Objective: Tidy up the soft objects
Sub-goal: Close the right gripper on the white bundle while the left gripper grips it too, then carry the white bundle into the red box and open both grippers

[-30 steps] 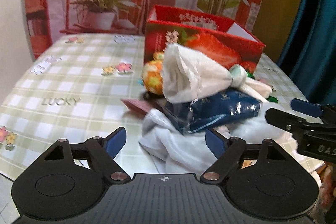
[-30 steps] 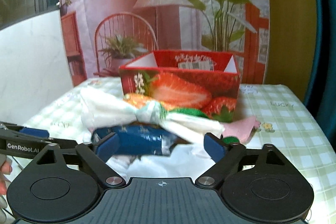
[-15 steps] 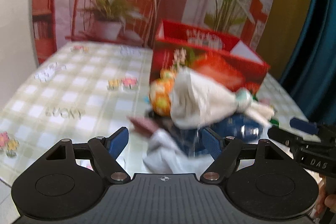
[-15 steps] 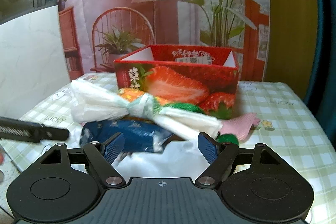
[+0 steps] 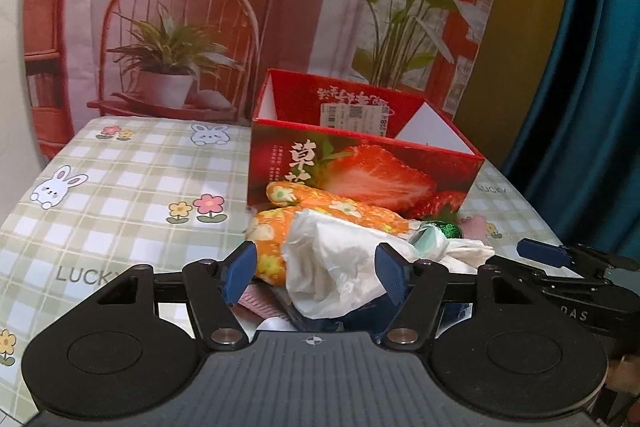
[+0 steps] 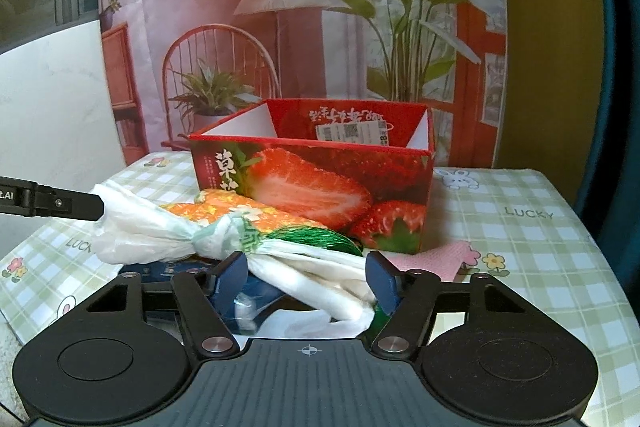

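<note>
Both sets of jaws have just been closing, half-narrowed around the knotted white bag (image 5: 340,267): the left gripper (image 5: 316,273) at its bulging end, the right gripper (image 6: 304,281) at its tail. An even, simultaneous squeeze is advised before lifting toward the strawberry box (image 6: 320,179) behind on the desk (image 5: 120,167).

Two wrist views, close over one pile

Both face the red strawberry box (image 5: 360,163) (image 6: 316,183) from opposite sides, sharing the knotted white bag (image 5: 340,267) (image 6: 160,231).

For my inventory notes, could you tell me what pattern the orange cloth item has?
The orange cloth item has small white flowers, clearest in the left wrist view.
</note>
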A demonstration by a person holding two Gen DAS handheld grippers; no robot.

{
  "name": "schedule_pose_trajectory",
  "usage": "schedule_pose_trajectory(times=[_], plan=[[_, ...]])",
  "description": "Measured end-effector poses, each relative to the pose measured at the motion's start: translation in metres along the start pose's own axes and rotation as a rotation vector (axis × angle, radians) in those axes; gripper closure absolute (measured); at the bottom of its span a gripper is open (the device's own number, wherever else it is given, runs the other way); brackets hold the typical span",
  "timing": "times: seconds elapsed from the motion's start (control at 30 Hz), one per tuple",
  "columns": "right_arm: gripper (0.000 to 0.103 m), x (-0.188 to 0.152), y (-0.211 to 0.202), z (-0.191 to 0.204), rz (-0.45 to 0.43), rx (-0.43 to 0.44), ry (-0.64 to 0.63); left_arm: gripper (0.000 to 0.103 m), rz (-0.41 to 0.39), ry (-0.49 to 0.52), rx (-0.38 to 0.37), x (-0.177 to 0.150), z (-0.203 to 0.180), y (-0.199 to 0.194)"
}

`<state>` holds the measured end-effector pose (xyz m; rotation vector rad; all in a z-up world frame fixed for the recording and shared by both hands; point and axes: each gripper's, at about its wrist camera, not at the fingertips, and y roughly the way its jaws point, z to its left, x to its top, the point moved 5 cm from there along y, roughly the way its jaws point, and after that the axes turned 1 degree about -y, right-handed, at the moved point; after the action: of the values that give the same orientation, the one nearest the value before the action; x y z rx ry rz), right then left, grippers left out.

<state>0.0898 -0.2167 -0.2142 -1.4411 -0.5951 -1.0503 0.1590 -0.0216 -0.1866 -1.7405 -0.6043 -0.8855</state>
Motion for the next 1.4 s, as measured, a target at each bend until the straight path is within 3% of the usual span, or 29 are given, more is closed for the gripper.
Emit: schedule_pose_trajectory(times=[0.77, 0.8, 0.9, 1.07, 1.13, 1.23, 1.4], plan=[[0.035, -0.009, 0.069, -0.046, 0.14, 0.12, 0.189, 0.035, 0.093, 0.001, -0.038, 0.006, -0.001, 0.039], [0.035, -0.009, 0.071, -0.047, 0.142, 0.128, 0.199, 0.038, 0.091, 0.001, -0.038, 0.007, -0.001, 0.04], [0.036, -0.008, 0.076, -0.05, 0.151, 0.15, 0.225, 0.06, 0.097, 0.012, -0.035, 0.011, -0.002, 0.042], [0.051, -0.003, 0.075, -0.049, 0.159, 0.184, 0.235, 0.066, 0.096, 0.028, -0.031, 0.019, -0.003, 0.045], [0.068, -0.001, 0.073, -0.052, 0.161, 0.173, 0.241, 0.068, 0.092, 0.033, -0.033, 0.024, -0.002, 0.045], [0.083, 0.005, 0.067, -0.059, 0.153, 0.183, 0.257, 0.068, 0.071, 0.055, -0.034, 0.033, -0.003, 0.041], [0.089, 0.026, 0.05, -0.066, 0.098, 0.209, 0.26, 0.068, 0.03, 0.082, -0.049, 0.053, -0.007, 0.035]])
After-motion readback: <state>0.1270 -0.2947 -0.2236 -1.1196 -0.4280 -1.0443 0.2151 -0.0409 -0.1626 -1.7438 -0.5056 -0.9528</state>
